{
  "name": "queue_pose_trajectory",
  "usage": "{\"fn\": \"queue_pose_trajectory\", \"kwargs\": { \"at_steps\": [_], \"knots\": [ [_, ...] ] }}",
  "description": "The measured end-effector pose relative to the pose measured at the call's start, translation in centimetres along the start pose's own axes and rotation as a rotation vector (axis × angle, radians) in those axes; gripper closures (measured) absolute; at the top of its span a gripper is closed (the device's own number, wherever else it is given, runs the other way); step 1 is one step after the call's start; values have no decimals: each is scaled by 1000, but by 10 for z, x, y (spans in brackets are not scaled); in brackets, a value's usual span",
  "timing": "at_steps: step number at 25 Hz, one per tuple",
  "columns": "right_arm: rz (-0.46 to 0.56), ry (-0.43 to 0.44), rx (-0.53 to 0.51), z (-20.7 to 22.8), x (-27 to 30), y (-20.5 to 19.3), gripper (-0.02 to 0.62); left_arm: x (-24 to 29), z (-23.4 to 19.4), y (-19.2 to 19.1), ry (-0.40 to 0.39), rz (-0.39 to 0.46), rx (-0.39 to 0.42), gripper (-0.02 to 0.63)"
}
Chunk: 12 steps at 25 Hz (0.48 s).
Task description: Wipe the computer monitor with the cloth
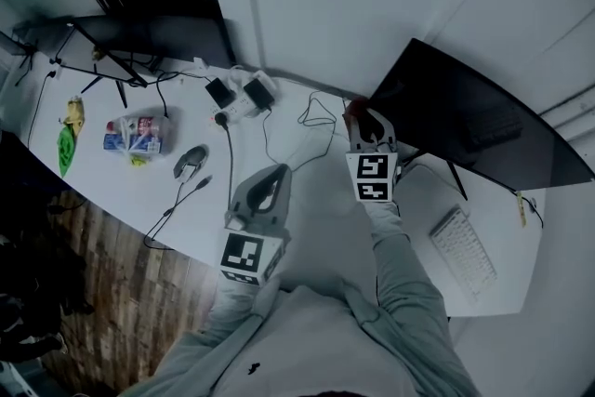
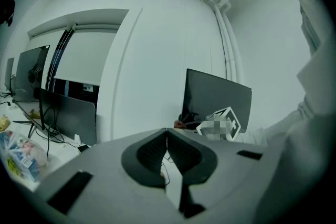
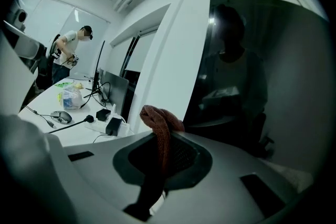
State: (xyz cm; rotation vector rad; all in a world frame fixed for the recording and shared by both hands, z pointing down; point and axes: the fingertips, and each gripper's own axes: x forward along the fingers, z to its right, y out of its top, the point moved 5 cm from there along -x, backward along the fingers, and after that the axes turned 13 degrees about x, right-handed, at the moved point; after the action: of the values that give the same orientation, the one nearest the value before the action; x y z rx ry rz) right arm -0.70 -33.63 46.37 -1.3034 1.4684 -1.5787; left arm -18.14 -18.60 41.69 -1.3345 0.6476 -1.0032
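Note:
The dark computer monitor (image 1: 474,121) stands at the right of the white desk (image 1: 316,200), its screen off. My right gripper (image 1: 364,118) is by the monitor's left edge, shut on a reddish-brown cloth (image 1: 356,113). In the right gripper view the cloth (image 3: 160,124) bunches up between the jaws and hangs below them, just short of the screen (image 3: 262,71); I cannot tell if it touches. My left gripper (image 1: 278,169) hovers over the middle of the desk, shut on nothing. In its own view the left gripper (image 2: 167,132) points toward the monitor (image 2: 218,99).
A second monitor (image 1: 149,37) stands at the far left of the desk. A power strip with adapters (image 1: 237,99), loose cables (image 1: 311,118), a mouse (image 1: 189,160), snack packets (image 1: 135,135) and a keyboard (image 1: 462,248) lie on the desk. A person (image 3: 68,52) stands far off.

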Motion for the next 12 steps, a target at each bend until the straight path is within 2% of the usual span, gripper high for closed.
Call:
{"fn": "queue_pose_trajectory", "kwargs": {
  "at_steps": [5,12],
  "knots": [
    [-93,-28,112,-1,12,-39,560,0,-8,-2,-8,7,-1,584],
    [-156,-76,100,-3,23,-67,560,-1,-16,-6,-29,4,-1,584]
  ]
}}
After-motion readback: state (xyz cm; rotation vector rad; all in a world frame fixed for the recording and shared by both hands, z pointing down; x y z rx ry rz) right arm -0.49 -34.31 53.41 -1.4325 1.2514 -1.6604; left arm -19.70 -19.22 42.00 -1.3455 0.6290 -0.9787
